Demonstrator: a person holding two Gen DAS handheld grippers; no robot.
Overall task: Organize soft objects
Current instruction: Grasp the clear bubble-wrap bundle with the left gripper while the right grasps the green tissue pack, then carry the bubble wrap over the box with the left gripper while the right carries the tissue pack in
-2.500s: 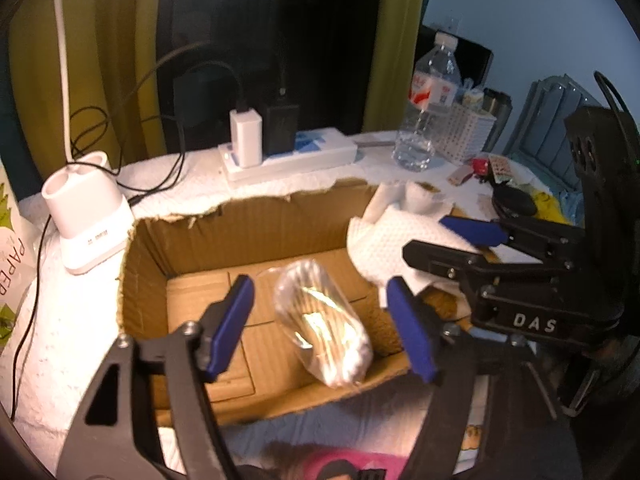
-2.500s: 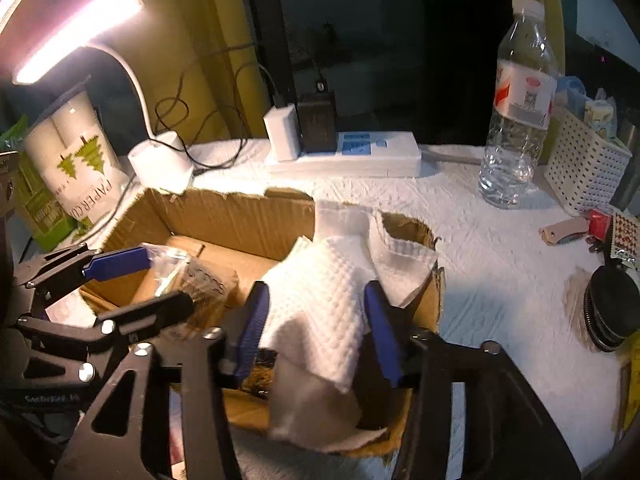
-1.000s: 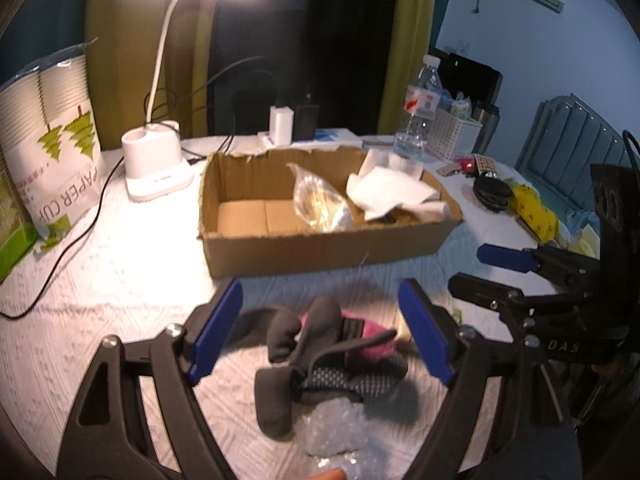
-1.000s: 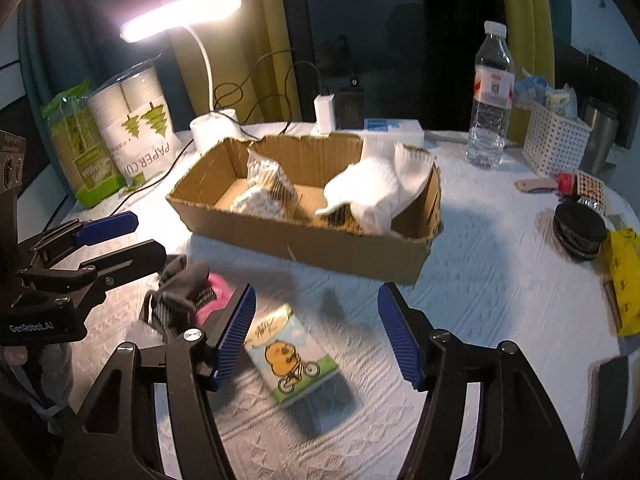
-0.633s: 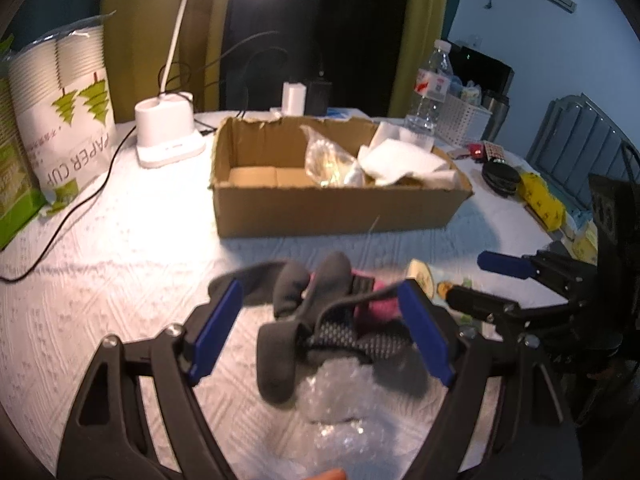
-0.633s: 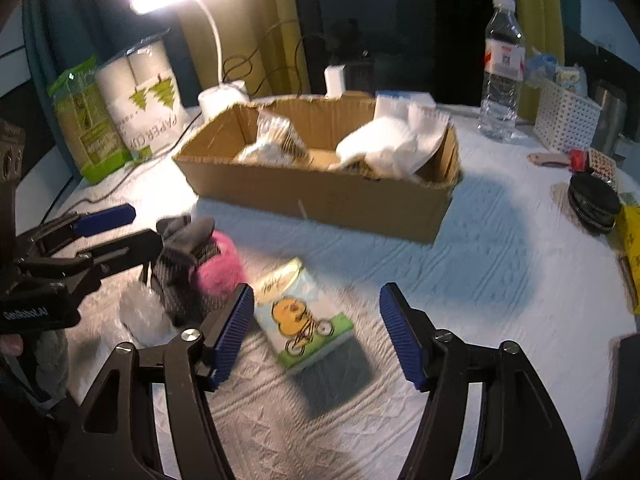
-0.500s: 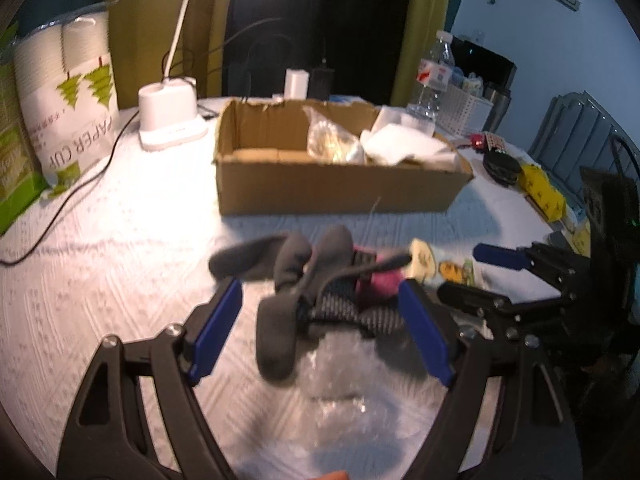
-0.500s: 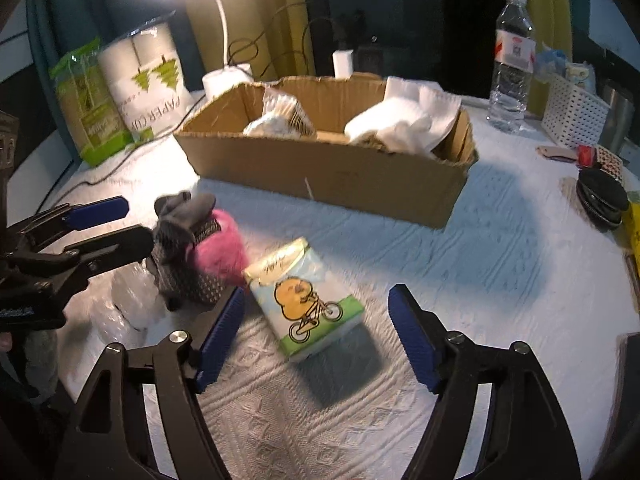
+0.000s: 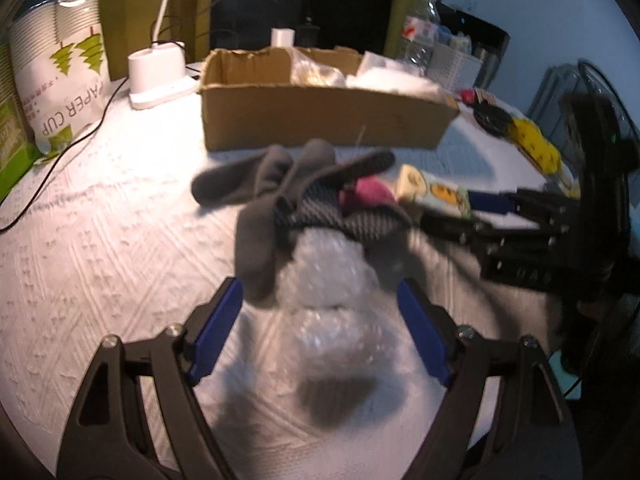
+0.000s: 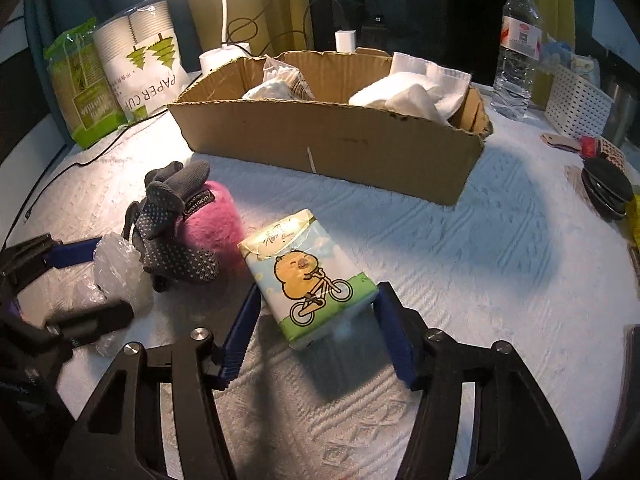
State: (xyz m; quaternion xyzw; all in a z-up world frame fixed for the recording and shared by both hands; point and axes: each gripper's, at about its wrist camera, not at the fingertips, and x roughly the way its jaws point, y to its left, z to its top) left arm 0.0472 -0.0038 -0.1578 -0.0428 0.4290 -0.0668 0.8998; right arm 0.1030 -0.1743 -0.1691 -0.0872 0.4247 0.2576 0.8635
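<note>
Left claw (image 9: 318, 312) spread wide around the bubble wrap (image 9: 328, 276) at lower centre, could snag the overlapping grey gloves (image 9: 280, 196); right claw (image 10: 316, 320) spread, straddling the tissue pack (image 10: 308, 268) mid-frame on the counter (image 10: 500, 260), could squash or tip it short of the cardboard box (image 10: 328, 140).

- The left wrist view is motion-blurred: the bubble wrap (image 9: 328, 280) and grey gloves (image 9: 272, 200) lack sharp edges.
- The cardboard box (image 10: 332, 140) front wall hides its floor.
- The tissue pack (image 9: 434, 194) is partly hidden behind the gloves.
</note>
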